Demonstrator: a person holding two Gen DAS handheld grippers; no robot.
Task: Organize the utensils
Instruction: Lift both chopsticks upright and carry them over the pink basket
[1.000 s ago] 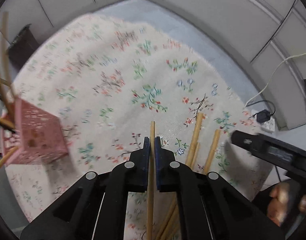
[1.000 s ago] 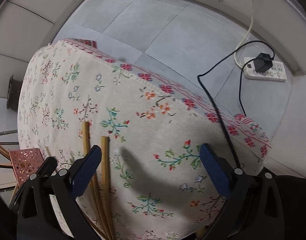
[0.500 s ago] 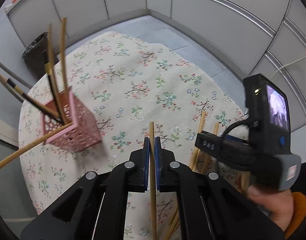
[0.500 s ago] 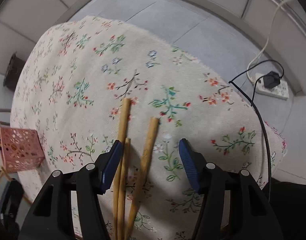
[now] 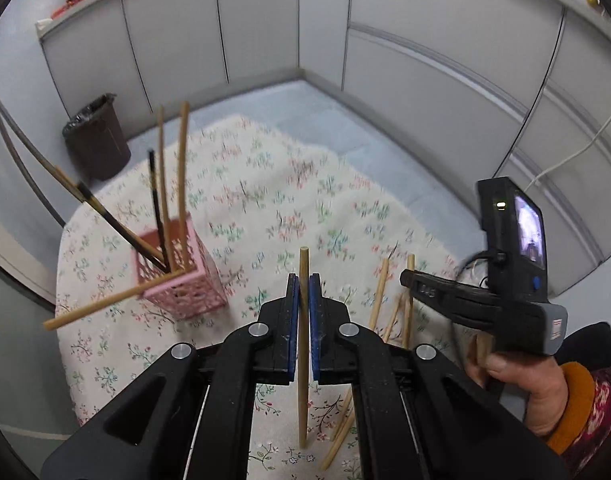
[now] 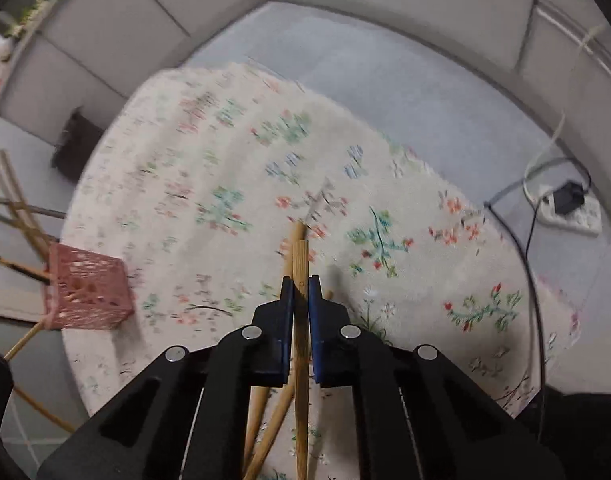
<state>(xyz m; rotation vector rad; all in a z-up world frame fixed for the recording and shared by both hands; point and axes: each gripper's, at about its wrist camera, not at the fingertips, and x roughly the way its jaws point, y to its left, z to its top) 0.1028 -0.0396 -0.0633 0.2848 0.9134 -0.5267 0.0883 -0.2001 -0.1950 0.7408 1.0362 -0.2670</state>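
My left gripper (image 5: 303,286) is shut on a wooden chopstick (image 5: 303,268), held off the floral tablecloth (image 5: 265,200). To its left stands a pink mesh holder (image 5: 185,276) with several chopsticks leaning out of it. More chopsticks (image 5: 379,296) lie on the cloth to the right, under the right gripper's body (image 5: 485,296), which a hand holds. In the right wrist view my right gripper (image 6: 301,290) is shut on one wooden chopstick (image 6: 301,256); two others (image 6: 265,412) lie beneath it. The pink holder (image 6: 89,292) sits at the far left there.
A dark waste bin (image 5: 97,136) stands on the floor beyond the table. A power strip with a plug (image 6: 571,208) and cables lies on the floor at the right. Grey panel walls (image 5: 425,60) close off the corner behind the table.
My right gripper went from wide open to shut on a chopstick, swinging over the pile. My left gripper rose with its chopstick, and the pink holder came into fuller view.
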